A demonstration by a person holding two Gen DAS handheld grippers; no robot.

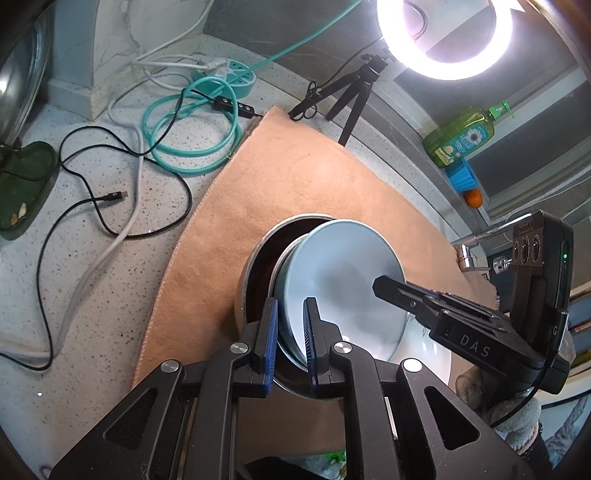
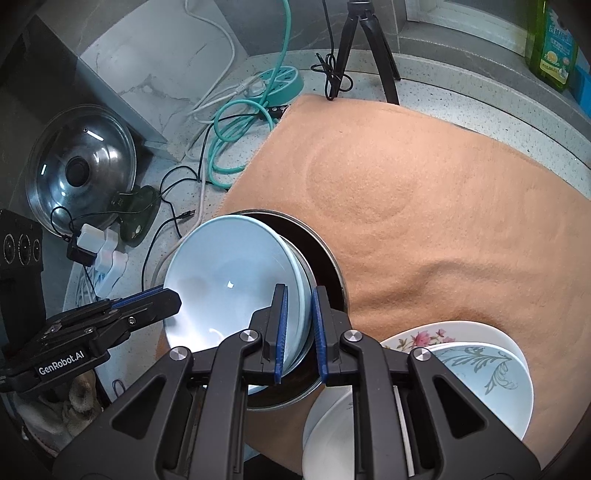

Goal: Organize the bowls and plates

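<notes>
A light blue plate [image 1: 343, 280] is held tilted above a dark metal-rimmed bowl [image 1: 258, 266] on the peach cloth [image 1: 295, 184]. My left gripper [image 1: 290, 332] is shut on the plate's near rim. My right gripper [image 2: 299, 328] is shut on the opposite rim of the same plate [image 2: 229, 280]; the dark bowl [image 2: 321, 258] sits under it. The right gripper also shows in the left wrist view [image 1: 384, 286], and the left gripper in the right wrist view [image 2: 170, 295]. A floral plate [image 2: 443, 336], a blue leaf-pattern bowl [image 2: 491, 384] and a white dish [image 2: 332, 417] lie stacked at the lower right.
Cables and a teal power strip [image 1: 229, 74] lie on the speckled counter [image 1: 74, 258] left of the cloth. A glass pot lid [image 2: 81, 166] leans at the left. A tripod [image 1: 354, 96], ring light [image 1: 443, 33] and green soap bottle [image 1: 461, 136] stand behind.
</notes>
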